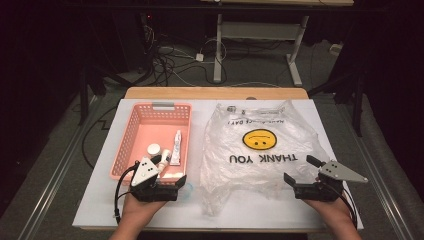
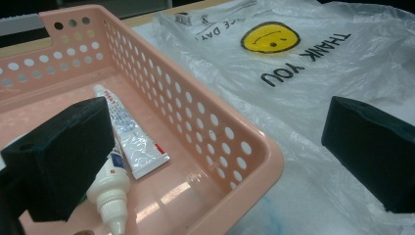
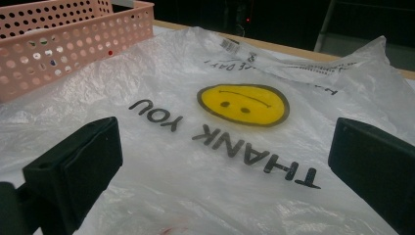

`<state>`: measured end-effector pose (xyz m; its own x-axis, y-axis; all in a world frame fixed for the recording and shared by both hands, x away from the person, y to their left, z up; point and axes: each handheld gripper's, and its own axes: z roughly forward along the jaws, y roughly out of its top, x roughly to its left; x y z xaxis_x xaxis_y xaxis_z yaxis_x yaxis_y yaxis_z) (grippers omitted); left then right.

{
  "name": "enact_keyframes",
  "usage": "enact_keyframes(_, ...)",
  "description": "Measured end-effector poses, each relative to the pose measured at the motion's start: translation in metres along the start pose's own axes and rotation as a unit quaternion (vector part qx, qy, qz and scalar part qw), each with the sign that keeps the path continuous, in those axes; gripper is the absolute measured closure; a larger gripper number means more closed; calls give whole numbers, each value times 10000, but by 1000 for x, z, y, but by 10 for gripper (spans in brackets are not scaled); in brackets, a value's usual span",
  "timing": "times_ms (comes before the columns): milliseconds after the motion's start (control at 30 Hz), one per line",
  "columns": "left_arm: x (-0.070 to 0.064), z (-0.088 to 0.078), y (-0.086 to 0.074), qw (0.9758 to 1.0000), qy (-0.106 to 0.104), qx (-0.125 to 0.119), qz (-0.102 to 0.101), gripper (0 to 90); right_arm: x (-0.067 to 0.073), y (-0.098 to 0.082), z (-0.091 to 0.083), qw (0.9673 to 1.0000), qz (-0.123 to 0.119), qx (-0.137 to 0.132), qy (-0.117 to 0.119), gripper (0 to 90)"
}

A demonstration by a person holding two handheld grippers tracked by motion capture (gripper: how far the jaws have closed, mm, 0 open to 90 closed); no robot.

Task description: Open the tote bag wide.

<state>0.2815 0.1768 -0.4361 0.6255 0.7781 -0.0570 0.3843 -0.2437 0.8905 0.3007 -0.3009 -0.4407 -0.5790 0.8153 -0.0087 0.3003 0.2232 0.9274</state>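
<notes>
From the high view, a white board on the table (image 1: 100, 212) carries a pink basket (image 1: 131, 131) on the left and a clear plastic bag (image 1: 260, 150) on the right, the two lying just beside each other. The bag is spread flat, its long axis running from the near edge of the table to the far edge. Its yellow smiley (image 1: 259, 139) and the words THANK YOU read upside down from the person's side, so the top of the print points toward the person. The left gripper (image 1: 175, 172) sits at the near end of the basket, jaws spread wide with nothing between them. The right gripper (image 1: 301, 169) rests over the near right corner of the bag, jaws likewise spread and empty. Inside the basket lie a tube (image 1: 176, 147), a small white round cap or jar (image 1: 154, 149) and a small white bottle (image 1: 164, 161).

In the left gripper view, the two black jaws stand far apart, one over the basket floor, the other over the bag. The tube (image 2: 129, 134) lies flat on the basket floor with its crimped end toward the camera and its cap end away. The bottle (image 2: 110, 193) lies just beside it, touching or nearly so, nozzle pointing toward the camera. The basket (image 2: 235, 147) has its near corner between the jaws, and the bag (image 2: 313, 73) spreads beyond its wall.

In the right gripper view, the jaws are wide apart above the bag (image 3: 161, 161), gripping nothing. The smiley (image 3: 243, 104) lies between them, farther off, and the basket (image 3: 73, 44) stands at the upper left.
</notes>
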Motion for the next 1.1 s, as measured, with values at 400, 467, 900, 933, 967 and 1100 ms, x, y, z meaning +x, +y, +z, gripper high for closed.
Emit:
enact_keyframes(400,-1,0,2,10000,-46,35,60,0,-3,3,-2,10000,42,43,-8,0)
enact_keyframes(467,-1,0,3,10000,-39,41,64,0,-5,4,-4,9999,59,57,-62,0)
enact_keyframes(900,-2,1,4,9998,-124,131,68,0,-53,-1,-22,9960,371,301,-758,9)
enact_keyframes(933,-2,1,4,9998,-126,139,74,0,-58,-3,-23,9952,435,317,-817,10)
enact_keyframes(967,-2,1,4,9998,-122,140,71,0,-63,-5,-24,9944,510,351,-858,10)
enact_keyframes(1100,-1,1,5,9998,-134,144,43,0,-78,-12,-25,9915,682,461,-1006,18)
